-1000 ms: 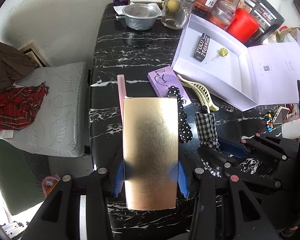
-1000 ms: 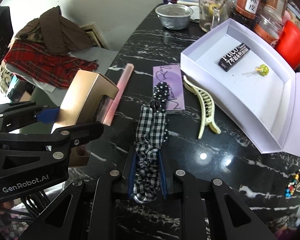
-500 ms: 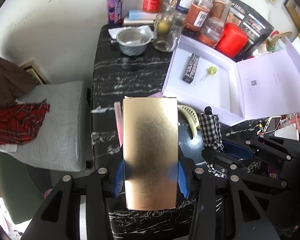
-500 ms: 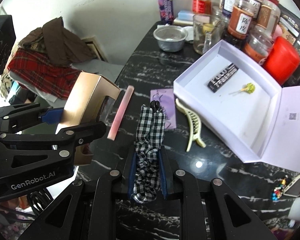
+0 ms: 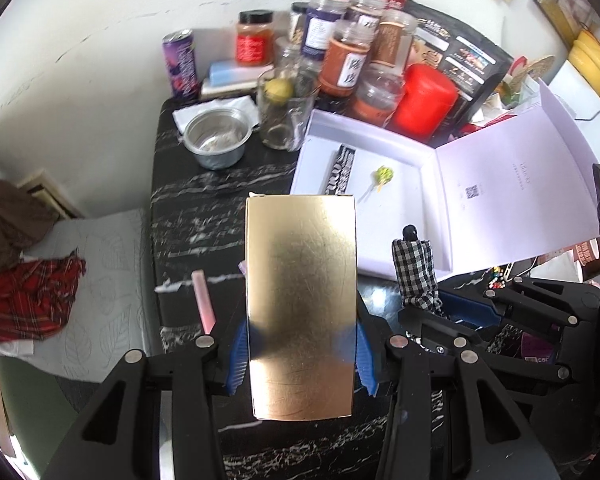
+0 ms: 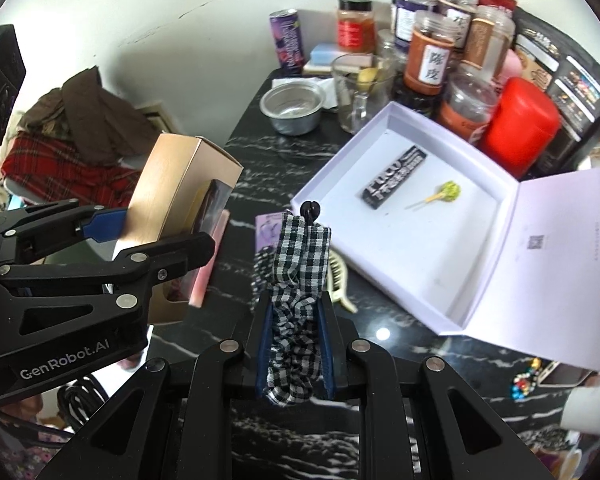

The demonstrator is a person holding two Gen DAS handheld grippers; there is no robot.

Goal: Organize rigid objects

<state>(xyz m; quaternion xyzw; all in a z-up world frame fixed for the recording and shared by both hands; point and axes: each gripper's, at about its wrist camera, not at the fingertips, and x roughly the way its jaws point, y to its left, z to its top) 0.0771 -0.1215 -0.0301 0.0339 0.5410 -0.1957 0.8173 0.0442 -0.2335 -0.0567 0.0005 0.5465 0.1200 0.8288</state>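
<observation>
My left gripper (image 5: 300, 354) is shut on a gold box (image 5: 301, 304), held up above the black marble table (image 5: 204, 200); the same gold box (image 6: 180, 184) shows at the left of the right wrist view. My right gripper (image 6: 295, 344) is shut on a black-and-white checked hair clip (image 6: 298, 268), also lifted off the table. Behind both lies an open white box (image 6: 400, 216) holding a black bar (image 6: 394, 182) and a small yellow-green pick (image 6: 448, 192). A pink stick (image 5: 203, 300), a cream claw clip (image 6: 340, 284) and a purple card (image 6: 266, 228) lie on the table below.
Jars (image 6: 430, 54), a red canister (image 6: 518, 124), a glass mug (image 6: 358, 94), a metal bowl (image 6: 294, 106) and a purple can (image 6: 286, 42) crowd the table's far end. The white box's lid (image 6: 560, 256) lies open at right. Clothes (image 6: 84, 128) are piled on a cushion at left.
Both grippers have risen with their loads, so the table and white box look smaller and farther below. The checked clip has come off the table. Grips are unchanged.
</observation>
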